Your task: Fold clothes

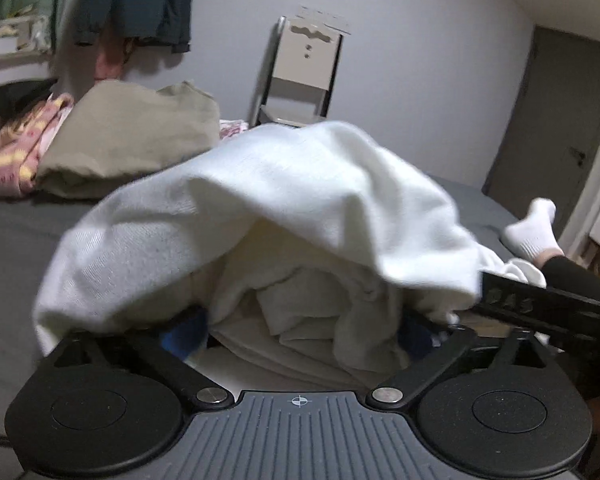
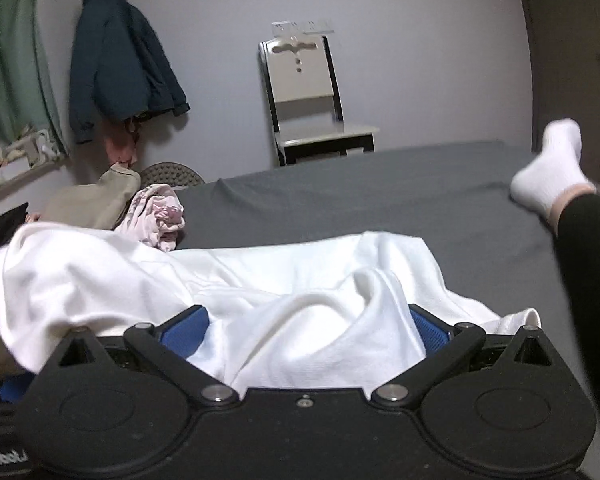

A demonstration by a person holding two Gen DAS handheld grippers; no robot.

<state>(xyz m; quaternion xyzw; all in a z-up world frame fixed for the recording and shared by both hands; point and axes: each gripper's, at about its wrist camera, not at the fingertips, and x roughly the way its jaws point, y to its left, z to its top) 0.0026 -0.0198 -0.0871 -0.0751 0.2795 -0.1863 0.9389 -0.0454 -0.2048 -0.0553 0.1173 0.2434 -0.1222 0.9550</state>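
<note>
From where I'm standing, the white garment [image 2: 260,280] is bunched low on the grey bed [image 2: 380,200], right in front of the person. Both tools are buried in it. The right gripper [image 2: 306,332] has its blue pads spread wide with a fat fold between them, so apart, not pinching yet. The left gripper [image 1: 300,328] is draped over, cloth piled between the pads; can't tell if it's got a hold.

Risk as I see it: closing on that thick wad grabs several layers, and the fold comes out lumpy.

Room-wise, 12 o'clock is open sheet. The beige pile [image 1: 132,136] and pink clothes [image 2: 160,216] crowd 10 o'clock, and the person's socked foot [image 2: 552,176] sits at 2.
</note>
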